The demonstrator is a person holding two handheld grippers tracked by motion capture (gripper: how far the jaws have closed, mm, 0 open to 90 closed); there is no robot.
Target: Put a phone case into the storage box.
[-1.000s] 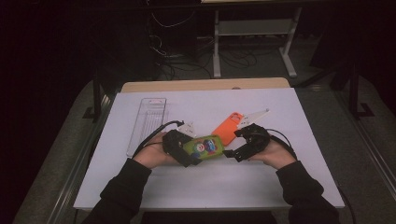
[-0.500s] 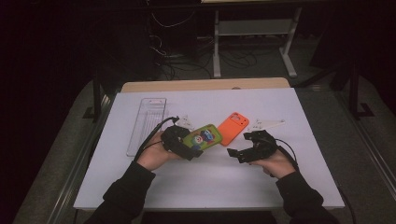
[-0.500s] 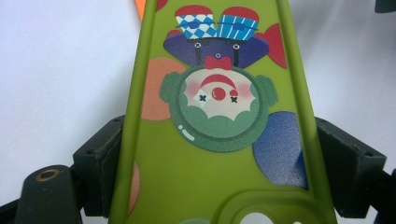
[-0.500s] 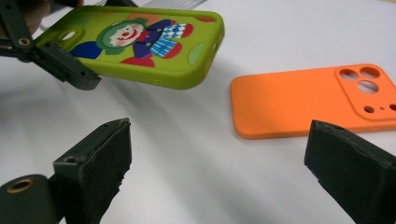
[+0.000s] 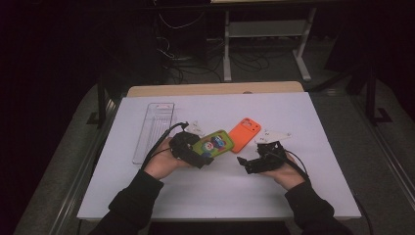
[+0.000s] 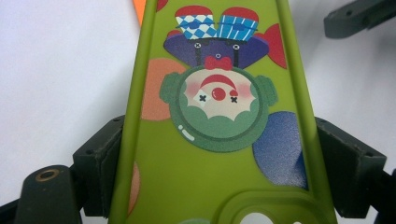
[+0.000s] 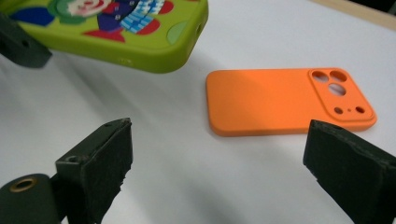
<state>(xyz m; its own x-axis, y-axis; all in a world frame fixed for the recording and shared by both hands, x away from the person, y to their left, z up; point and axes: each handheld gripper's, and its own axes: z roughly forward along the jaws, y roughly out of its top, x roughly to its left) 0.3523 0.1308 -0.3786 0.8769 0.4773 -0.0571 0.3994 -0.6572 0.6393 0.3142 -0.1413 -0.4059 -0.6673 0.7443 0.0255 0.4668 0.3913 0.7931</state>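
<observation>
White table top (image 5: 303, 196) spans the whole work area, wooden strip along the far edge. Clear plastic tray (image 5: 153, 128) sits far-left on it, long axis running near-to-far, nothing visible in it.

Two phone cases in play. Green case (image 5: 213, 144) is held off the table by the left gripper (image 5: 193, 151), pads clamped on its two long sides; in the left gripper view the jaws sit tight against both green rims (image 6: 205, 140). Cartoon clown print on it, no readable text.

Orange case (image 5: 244, 134) lies flat on the table, back side up, camera cutout at the far end. Touching nothing, just right of the green one. No logo or writing visible on it.

Right gripper (image 5: 252, 161) is near-right of the orange case, jaws wide apart and empty; in the right gripper view the case (image 7: 289, 100) lies beyond the pads, between them, long axis crosswise to the jaws.

Judgement: right hand is the nearer one and free, so the orange case is its pick. Needs to push forward and turn, or grab across the short width.

Small white paper scraps (image 5: 272, 136) lie right of the orange case, print too small to read.
</observation>
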